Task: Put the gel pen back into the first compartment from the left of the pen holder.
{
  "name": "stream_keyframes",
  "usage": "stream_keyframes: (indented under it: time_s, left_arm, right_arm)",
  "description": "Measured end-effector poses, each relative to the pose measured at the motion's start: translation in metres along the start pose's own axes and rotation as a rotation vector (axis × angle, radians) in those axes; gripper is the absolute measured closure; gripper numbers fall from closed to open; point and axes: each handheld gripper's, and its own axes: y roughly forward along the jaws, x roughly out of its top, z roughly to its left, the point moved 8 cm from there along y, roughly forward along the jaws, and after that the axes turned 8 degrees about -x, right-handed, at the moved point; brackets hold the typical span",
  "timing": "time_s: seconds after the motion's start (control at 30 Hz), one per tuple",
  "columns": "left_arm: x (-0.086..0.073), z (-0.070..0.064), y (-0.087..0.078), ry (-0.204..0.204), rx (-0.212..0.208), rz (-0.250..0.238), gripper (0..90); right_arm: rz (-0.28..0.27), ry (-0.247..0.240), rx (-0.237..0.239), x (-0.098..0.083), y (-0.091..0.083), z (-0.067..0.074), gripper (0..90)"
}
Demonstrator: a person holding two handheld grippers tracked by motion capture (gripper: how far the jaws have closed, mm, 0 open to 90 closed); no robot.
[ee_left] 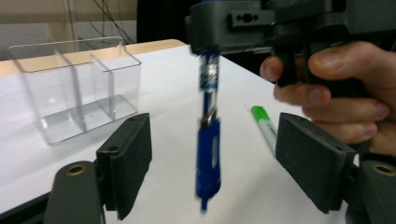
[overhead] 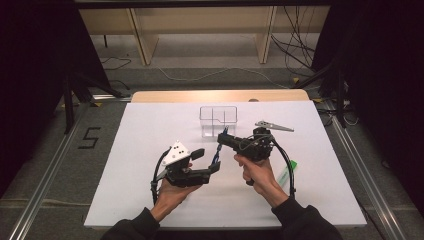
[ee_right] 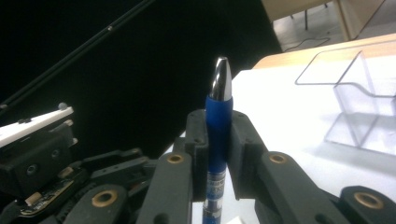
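A blue pen point(overhead: 218, 150) with a silver tip point(ee_right: 221, 79) hangs upright, and my right gripper point(overhead: 223, 137) is shut on its upper barrel point(ee_right: 218, 121). The pen's lower end point(ee_left: 208, 158) hangs between the pads point(ee_left: 133, 154) of my left gripper point(overhead: 215, 167). That gripper stands open, with a clear gap on each side of the pen. Both grippers are held above the white table top point(overhead: 150, 200), just in front of a clear plastic organizer point(overhead: 218, 121).
The clear organizer point(ee_left: 74, 84) has several compartments and stands at the middle back of the table. A green marker point(overhead: 291, 167) lies on the table beside the right hand. A grey three-cornered plate point(overhead: 272, 126) sits on top of the right gripper.
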Motion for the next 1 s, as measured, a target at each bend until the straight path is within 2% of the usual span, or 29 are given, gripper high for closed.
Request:
stream_keyframes:
  time_s: [0.17,0.4,0.6,0.9,1.0]
  left_arm:
    - [-0.005,0.012,-0.016,0.008,0.030,0.030,24.7]
    - [-0.014,0.029,-0.038,-0.036,0.079,0.053,23.2]
    - [-0.021,0.038,-0.048,-0.060,0.112,0.074,22.8]
    - [-0.030,0.035,-0.050,-0.069,0.113,0.107,22.3]
    - [-0.033,0.031,-0.050,-0.042,0.116,0.132,21.6]
  right_arm:
    - [-0.012,-0.026,-0.040,0.007,0.001,-0.008,80.2]
    - [-0.043,-0.075,-0.096,0.025,0.010,-0.016,80.2]
    - [-0.065,-0.113,-0.132,0.042,0.021,-0.019,80.2]
    - [-0.092,-0.147,-0.173,0.066,0.038,-0.023,80.1]
    - [-0.099,-0.166,-0.195,0.074,0.046,-0.025,80.1]
